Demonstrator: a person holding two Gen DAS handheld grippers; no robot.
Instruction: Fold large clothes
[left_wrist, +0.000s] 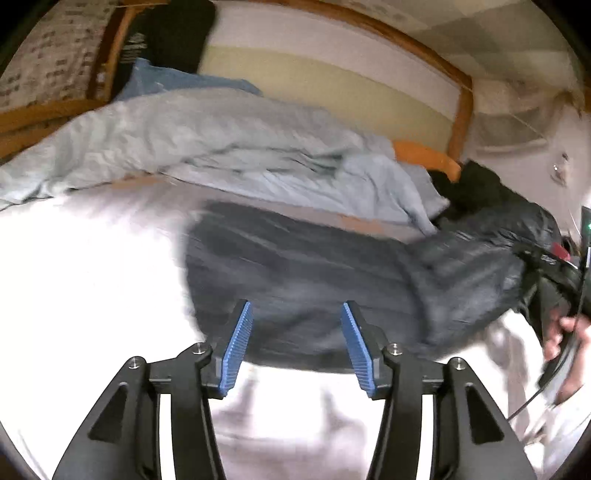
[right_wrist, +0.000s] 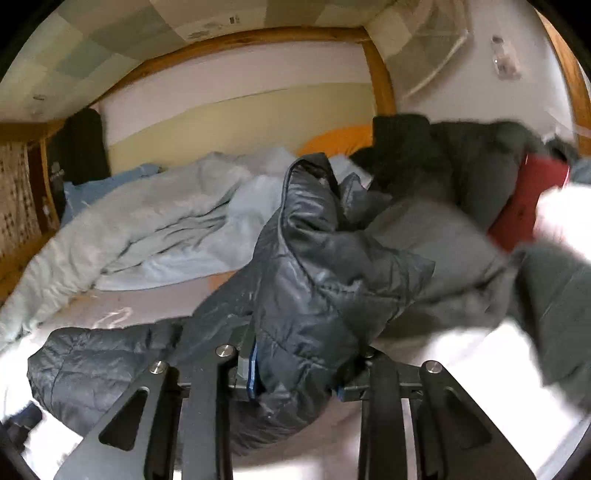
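The right gripper (right_wrist: 295, 373) pinches a bunched fold of the dark jacket (right_wrist: 314, 266) between its fingers, while the left gripper (left_wrist: 297, 343) – fingers parted, empty – hangs over the bed (left_wrist: 74, 280).

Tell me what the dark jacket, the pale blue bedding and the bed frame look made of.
Dark jacket: likely nylon or polyester shell, padded; it has stitched quilted panels and a slight sheen. Pale blue bedding: soft woven fabric, probably cotton, matte and heavily creased. Bed frame: wood, orange-brown and smooth, probably varnished.
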